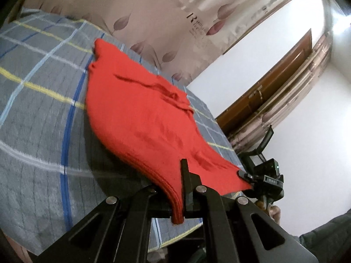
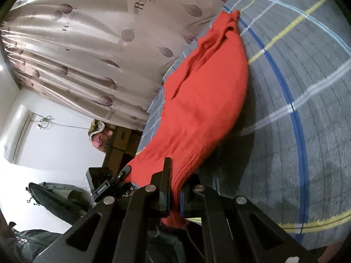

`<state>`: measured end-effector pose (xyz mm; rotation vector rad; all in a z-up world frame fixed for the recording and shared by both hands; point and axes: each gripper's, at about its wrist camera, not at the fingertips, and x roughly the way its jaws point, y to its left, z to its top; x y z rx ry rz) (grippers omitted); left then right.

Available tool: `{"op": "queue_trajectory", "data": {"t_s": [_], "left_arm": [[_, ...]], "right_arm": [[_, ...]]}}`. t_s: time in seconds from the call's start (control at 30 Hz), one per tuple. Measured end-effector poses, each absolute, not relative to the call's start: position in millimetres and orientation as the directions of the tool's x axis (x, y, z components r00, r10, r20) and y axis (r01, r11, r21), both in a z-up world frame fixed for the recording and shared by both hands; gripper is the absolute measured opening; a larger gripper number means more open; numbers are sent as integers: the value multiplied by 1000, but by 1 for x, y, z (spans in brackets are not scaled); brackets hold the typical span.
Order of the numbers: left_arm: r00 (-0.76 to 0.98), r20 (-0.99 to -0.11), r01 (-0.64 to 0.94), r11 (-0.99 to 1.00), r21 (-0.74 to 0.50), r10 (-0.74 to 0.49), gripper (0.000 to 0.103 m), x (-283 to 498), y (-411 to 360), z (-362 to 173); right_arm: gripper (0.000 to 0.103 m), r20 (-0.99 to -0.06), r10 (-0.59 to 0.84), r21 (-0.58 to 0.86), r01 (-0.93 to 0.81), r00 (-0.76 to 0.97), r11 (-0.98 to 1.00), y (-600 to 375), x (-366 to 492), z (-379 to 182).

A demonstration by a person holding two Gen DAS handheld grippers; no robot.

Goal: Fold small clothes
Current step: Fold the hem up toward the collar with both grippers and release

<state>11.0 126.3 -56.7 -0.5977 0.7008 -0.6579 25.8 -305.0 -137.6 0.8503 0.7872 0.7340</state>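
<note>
Two grips are in place: left gripper (image 1: 178,194) and right gripper (image 2: 174,194) each have their jaws clamped on a near corner of the red garment (image 1: 140,118), its far end on the bed (image 1: 39,114). Fold judged only starting; no crease yet.

My garment (image 1: 140,118) lies on the bed (image 1: 39,114), its near edge lifted off it; the curtain (image 1: 136,11) hangs behind the bed.
</note>
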Motion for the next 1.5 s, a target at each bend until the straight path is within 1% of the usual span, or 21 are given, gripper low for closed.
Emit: {"op": "queue_trajectory", "data": {"t_s": [0.1,0.3,0.47,0.63,0.83,1.07,1.2,1.4,1.5], "left_arm": [[595,-373,361,652,-667,-712,5,17,124,-45],[625,-326,404,651,-643,-709,5,38,121,-14],[646,-297,413,650,-638,-703,5,70,119,8],[671,-296,391,663,-639,-680,5,119,115,24],[703,-328,341,704,-624,-631,5,182,110,23],[723,-375,280,742,-609,-581,5,250,105,3],[723,-403,230,747,-624,-560,5,282,108,-12],[728,-440,179,766,-618,-525,5,316,110,-30],[721,-451,151,755,-638,-526,5,328,113,-41]], "right_arm": [[5,-282,810,851,-256,514,458,-306,33,-125],[5,-264,803,817,-319,534,480,-310,56,-84],[5,-273,793,788,-347,544,509,-313,91,-55],[5,-298,779,769,-344,553,538,-316,142,-41],[5,-328,766,778,-303,552,551,-324,214,-46],[5,-361,748,799,-230,556,556,-331,289,-67],[5,-358,746,818,-197,562,541,-334,317,-79],[5,-379,743,830,-151,552,537,-329,353,-99],[6,-382,746,841,-129,545,525,-327,366,-110]]}}
